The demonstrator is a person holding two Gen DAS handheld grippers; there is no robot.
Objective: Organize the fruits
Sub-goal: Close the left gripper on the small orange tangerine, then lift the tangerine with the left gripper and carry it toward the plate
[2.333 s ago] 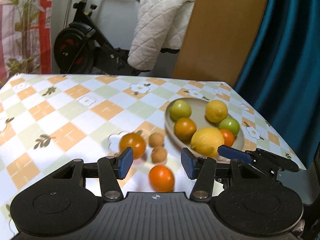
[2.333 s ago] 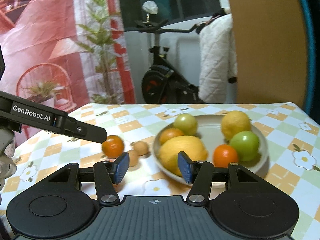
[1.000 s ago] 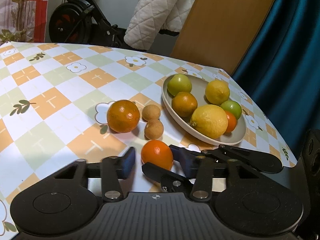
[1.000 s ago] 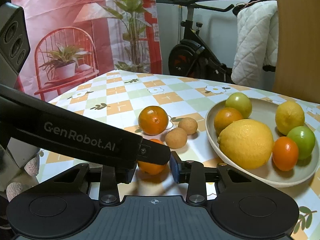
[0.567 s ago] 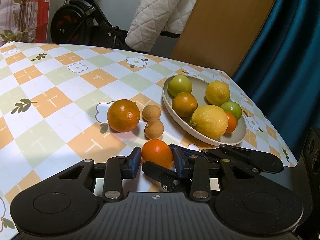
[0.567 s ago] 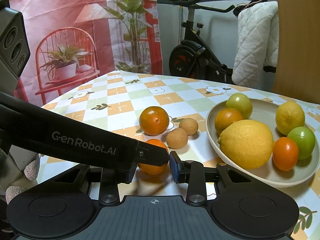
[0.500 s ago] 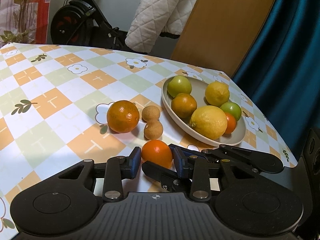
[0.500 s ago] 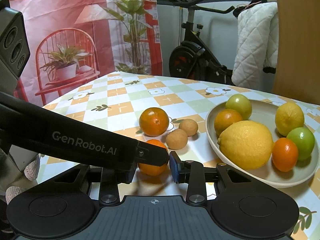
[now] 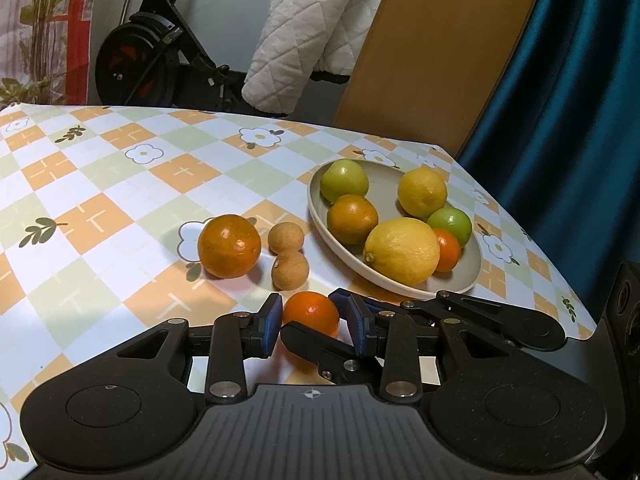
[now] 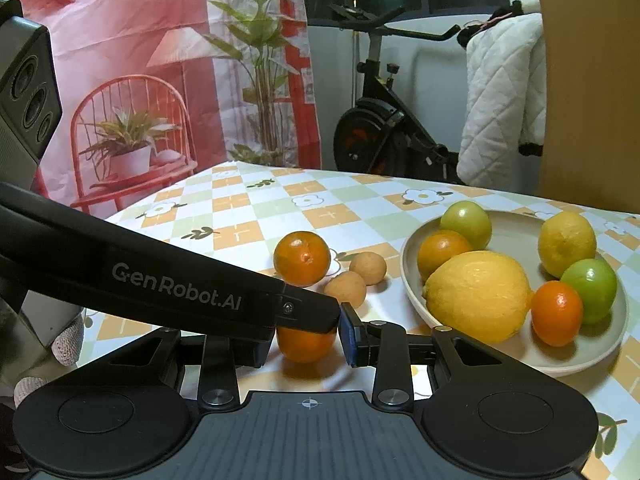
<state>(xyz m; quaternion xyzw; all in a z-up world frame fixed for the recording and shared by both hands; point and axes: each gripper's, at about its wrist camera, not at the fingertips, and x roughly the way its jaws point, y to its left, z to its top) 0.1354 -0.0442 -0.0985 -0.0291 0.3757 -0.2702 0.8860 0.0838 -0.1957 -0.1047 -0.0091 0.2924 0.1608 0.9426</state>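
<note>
On the left of the worktop [image 9: 100, 216], under a checked flowered cloth, a large orange [image 9: 229, 246] sits alone, with two small brown fruits [image 9: 290, 270] touching each other just beside it. Nearer the cameras lies a small orange [image 9: 311, 313], and both grippers meet on it. The left gripper [image 9: 314, 322] has just been closing its jaws, and its blue pads [image 9: 273, 322] now stand at either side of the small orange, touching or all but touching it. The right gripper [image 10: 308, 340] comes in across the same fruit; its jaws are nearly together around the small orange too, though the left gripper's finger hides one pad in the right wrist view, so whether both press is hard to say. Further right stands the plate [image 9: 320, 224], already holding a green fruit, an orange, a large lemon [image 9: 401, 250], a smaller lemon, a lime and a little orange.

The step in hand looks like picking up the small orange to join the rest on the plate. Next, one gripper probably has to yield, since two crossed grips on one round fruit could squeeze it out sideways. Then comes a lift clear of the brown fruits and a carry to the right, over the plate's rim, to a free spot at the near left of the plate.
</note>
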